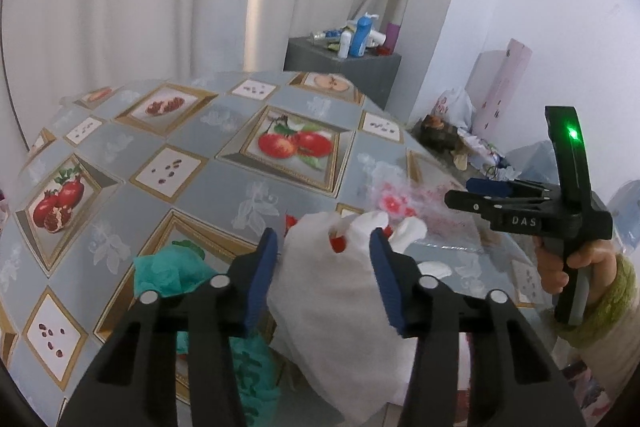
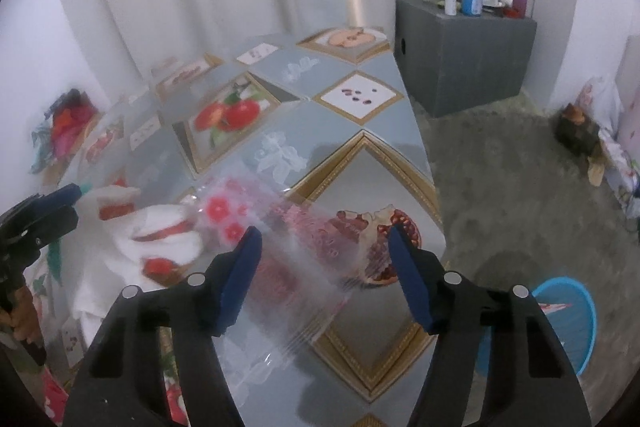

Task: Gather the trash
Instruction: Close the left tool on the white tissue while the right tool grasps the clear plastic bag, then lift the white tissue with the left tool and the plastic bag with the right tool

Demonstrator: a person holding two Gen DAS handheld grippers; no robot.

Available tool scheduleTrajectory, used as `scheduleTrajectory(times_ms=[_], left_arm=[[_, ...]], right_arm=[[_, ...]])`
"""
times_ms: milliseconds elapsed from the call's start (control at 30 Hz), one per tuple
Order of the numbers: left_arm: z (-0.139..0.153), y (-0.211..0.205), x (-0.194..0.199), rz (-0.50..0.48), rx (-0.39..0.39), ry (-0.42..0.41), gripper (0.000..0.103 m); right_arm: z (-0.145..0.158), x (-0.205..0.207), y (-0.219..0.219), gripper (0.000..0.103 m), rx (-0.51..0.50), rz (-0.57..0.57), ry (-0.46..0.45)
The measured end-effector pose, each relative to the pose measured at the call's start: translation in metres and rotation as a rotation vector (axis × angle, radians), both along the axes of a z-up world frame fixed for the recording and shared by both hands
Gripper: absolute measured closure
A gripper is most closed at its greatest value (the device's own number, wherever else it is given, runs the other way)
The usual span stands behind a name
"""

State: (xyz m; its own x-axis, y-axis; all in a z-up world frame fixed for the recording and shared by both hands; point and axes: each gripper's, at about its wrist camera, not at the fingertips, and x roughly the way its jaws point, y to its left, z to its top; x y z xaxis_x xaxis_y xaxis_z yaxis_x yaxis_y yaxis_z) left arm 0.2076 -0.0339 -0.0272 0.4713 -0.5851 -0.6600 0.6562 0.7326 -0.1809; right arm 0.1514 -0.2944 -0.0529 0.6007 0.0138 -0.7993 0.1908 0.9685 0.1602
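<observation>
A crumpled white tissue (image 1: 332, 299) with red marks lies on the fruit-patterned tablecloth (image 1: 224, 183). It fills the gap of my left gripper (image 1: 324, 247), whose blue pads press on it from both sides. Just right of it lies a clear plastic wrapper (image 2: 296, 247) printed with pink flowers. My right gripper (image 2: 324, 251) hangs over that wrapper, open, its pads apart from it. In the left wrist view the right gripper (image 1: 460, 193) reaches in from the right, held by a hand in a green cuff (image 1: 580, 267). A teal paper scrap (image 1: 168, 271) lies left of the tissue.
A blue bin (image 2: 568, 323) stands on the grey carpet beside the table's near right corner. A grey box (image 2: 464, 59) with bottles on top sits beyond the table's far end. Bags and clutter (image 1: 456, 123) lie along the wall. White curtains hang behind.
</observation>
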Motion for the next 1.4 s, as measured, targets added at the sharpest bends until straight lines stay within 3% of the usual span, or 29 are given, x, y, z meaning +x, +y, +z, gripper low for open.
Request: scheduleTrajectory(times_ms=[433, 933, 1400], left_arm=[[-0.016, -0.001, 0.005, 0.018, 0.055, 0.007, 0.081], [-0.013, -0.001, 0.000, 0.019, 0.056, -0.019, 0.098], [0.002, 0.002, -0.005, 0.012, 0.005, -0.051, 0.100]], right_arm=[[-0.011, 0.007, 0.022, 0.053, -0.096, 0.081, 0.014], [-0.010, 0.007, 0.042, 0.102, -0.139, 0.141, 0.012], [0.013, -0.009, 0.015, 0.103, -0.066, 0.041, -0.051]])
